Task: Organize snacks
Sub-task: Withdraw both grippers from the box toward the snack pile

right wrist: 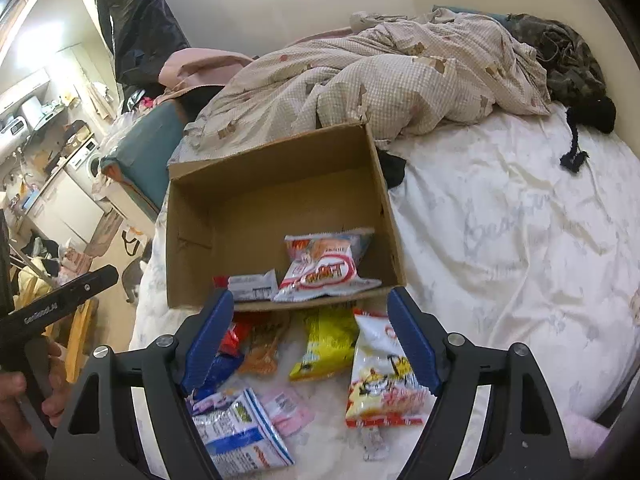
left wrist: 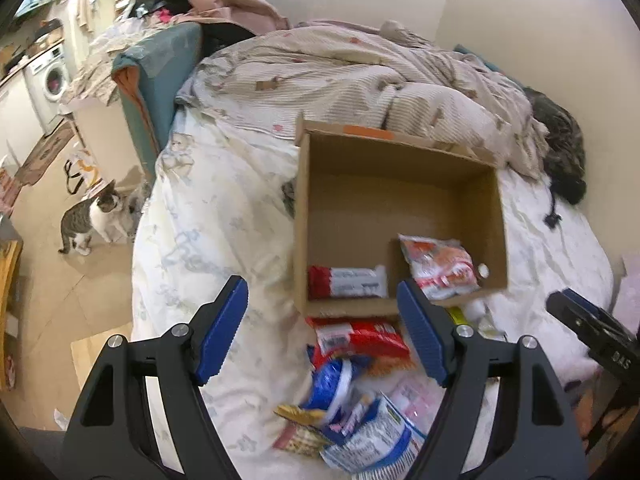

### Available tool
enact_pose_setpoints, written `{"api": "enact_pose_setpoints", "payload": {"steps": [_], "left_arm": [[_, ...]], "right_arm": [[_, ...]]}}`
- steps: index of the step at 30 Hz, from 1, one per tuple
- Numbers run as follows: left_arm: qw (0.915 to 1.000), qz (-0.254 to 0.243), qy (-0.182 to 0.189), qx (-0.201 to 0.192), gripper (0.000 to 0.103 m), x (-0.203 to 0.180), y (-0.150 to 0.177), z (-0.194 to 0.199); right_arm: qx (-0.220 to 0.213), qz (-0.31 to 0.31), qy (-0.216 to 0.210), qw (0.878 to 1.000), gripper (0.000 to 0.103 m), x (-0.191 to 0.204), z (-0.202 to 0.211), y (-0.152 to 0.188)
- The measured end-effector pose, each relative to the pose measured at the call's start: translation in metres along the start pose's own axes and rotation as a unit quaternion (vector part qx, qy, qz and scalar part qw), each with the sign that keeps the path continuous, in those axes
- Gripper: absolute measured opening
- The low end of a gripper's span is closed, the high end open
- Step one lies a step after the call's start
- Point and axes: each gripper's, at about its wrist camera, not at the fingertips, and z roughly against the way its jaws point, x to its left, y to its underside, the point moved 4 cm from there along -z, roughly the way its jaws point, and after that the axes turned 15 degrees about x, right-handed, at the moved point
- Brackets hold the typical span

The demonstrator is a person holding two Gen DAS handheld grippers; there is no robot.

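An open cardboard box (left wrist: 380, 160) (right wrist: 260, 200) stands on the white bed sheet. Inside lie a red-and-white packet (left wrist: 348, 282) (right wrist: 252, 286) and a white-and-orange packet (left wrist: 438, 266) (right wrist: 324, 268). Loose snacks lie in front of the box: a red packet (left wrist: 360, 338), a yellow packet (right wrist: 326, 344), a white-and-yellow bag (right wrist: 384, 380) and a blue-and-white bag (left wrist: 372, 440) (right wrist: 240, 432). My left gripper (left wrist: 320, 282) hangs open above the pile at the box's near edge, holding nothing. My right gripper (right wrist: 310, 294) is open over the same pile, also holding nothing.
A rumpled checked quilt (left wrist: 340, 72) and a dark mottled bundle (left wrist: 564, 148) lie beyond the box. The bed's edge drops off at the left, where a cat (left wrist: 92, 216) stands on the floor. A teal cushion (left wrist: 160, 80) leans beside the bed. A hand (right wrist: 12, 392) holds the left gripper's handle.
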Motion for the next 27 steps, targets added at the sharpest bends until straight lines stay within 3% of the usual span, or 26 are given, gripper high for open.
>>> {"api": "enact_pose_setpoints", "payload": {"steps": [7,11,12,16,22,27], "left_arm": [[0.9999,-0.011,-0.001,-0.004,0.076,-0.007,0.030,0.009],[0.9996,0.005,-0.020,-0.020,0.091,0.001,0.041,0.016],[0.9992,0.008,-0.028,-0.026,0.100,0.003,0.041,0.018],[0.9984,0.004,-0.048,-0.031,0.103,0.007,0.046,0.019],[0.9979,0.044,-0.033,0.033,0.103,0.025,0.060,-0.005],[0.9896,0.048,-0.014,0.135,0.102,0.024,0.083,-0.049]], "right_arm": [[0.007,-0.016,0.003,1.000,0.082,-0.006,0.005,0.018],[0.006,-0.016,0.007,1.000,0.082,-0.011,0.009,0.024],[0.007,-0.018,0.006,1.000,0.082,-0.013,0.009,0.026],[0.010,-0.031,0.004,0.999,0.082,-0.023,0.012,0.030],[0.018,-0.067,0.000,0.998,0.082,-0.043,0.017,0.040],[0.026,-0.084,-0.004,0.996,0.082,-0.050,0.016,0.045]]}}
